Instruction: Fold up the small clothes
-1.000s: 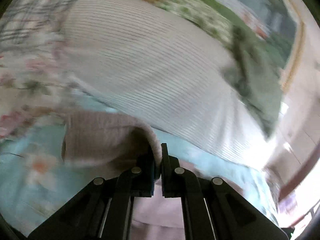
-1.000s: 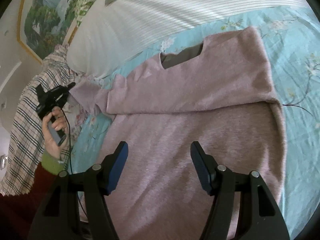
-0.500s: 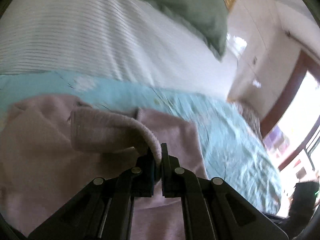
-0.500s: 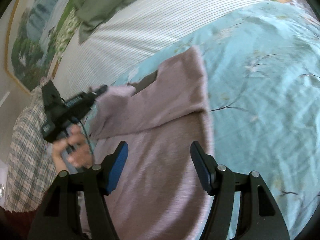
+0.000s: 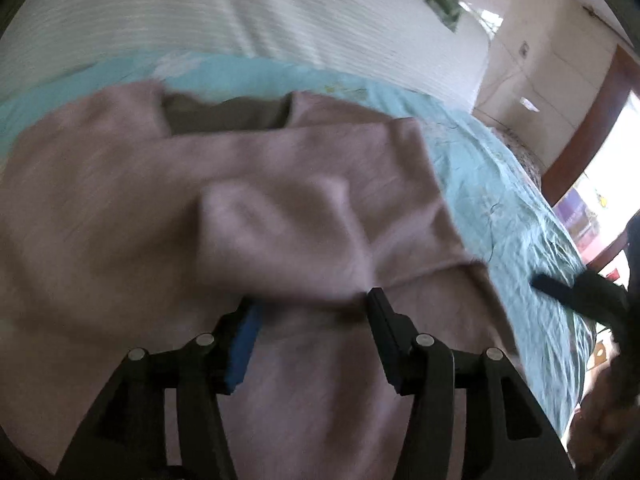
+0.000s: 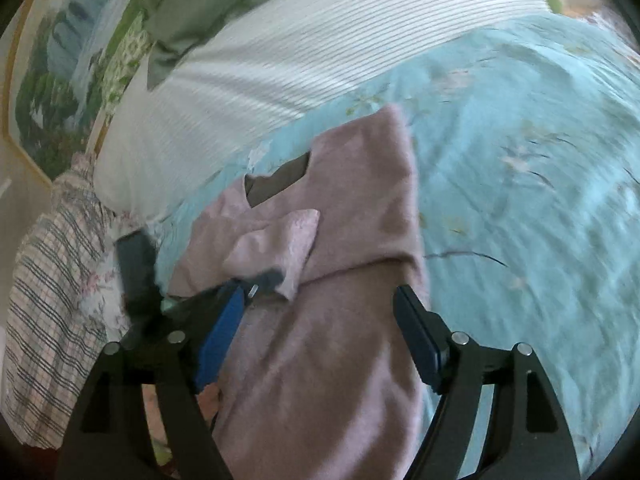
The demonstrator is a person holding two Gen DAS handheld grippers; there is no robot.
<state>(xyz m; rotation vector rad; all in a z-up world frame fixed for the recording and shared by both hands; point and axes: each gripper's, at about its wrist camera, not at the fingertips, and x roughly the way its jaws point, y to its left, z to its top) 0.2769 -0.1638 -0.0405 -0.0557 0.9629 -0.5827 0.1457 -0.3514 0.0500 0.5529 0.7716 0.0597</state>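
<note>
A mauve knit sweater (image 5: 120, 216) lies on a light blue floral bedsheet (image 5: 500, 184). Both its sleeves are folded in over the body. The left sleeve end (image 5: 288, 224) lies across the chest just beyond my left gripper (image 5: 312, 308), which is open and empty. In the right wrist view the sweater (image 6: 352, 360) runs down the middle, with the sleeve cuff (image 6: 284, 240) on top. My right gripper (image 6: 320, 300) is open and empty above the sweater's lower body. The left gripper's tip (image 6: 264, 280) shows beside the cuff.
A white striped pillow (image 6: 280, 64) and a green pillow (image 6: 192, 8) lie at the head of the bed. A plaid cloth (image 6: 44, 300) lies at the left. My right gripper's finger (image 5: 560, 292) shows over the sheet's right side. A painting (image 6: 52, 60) hangs behind.
My left gripper carried the left sleeve to the right across the sweater, then opened and let it go. My right gripper stayed open and swung right.
</note>
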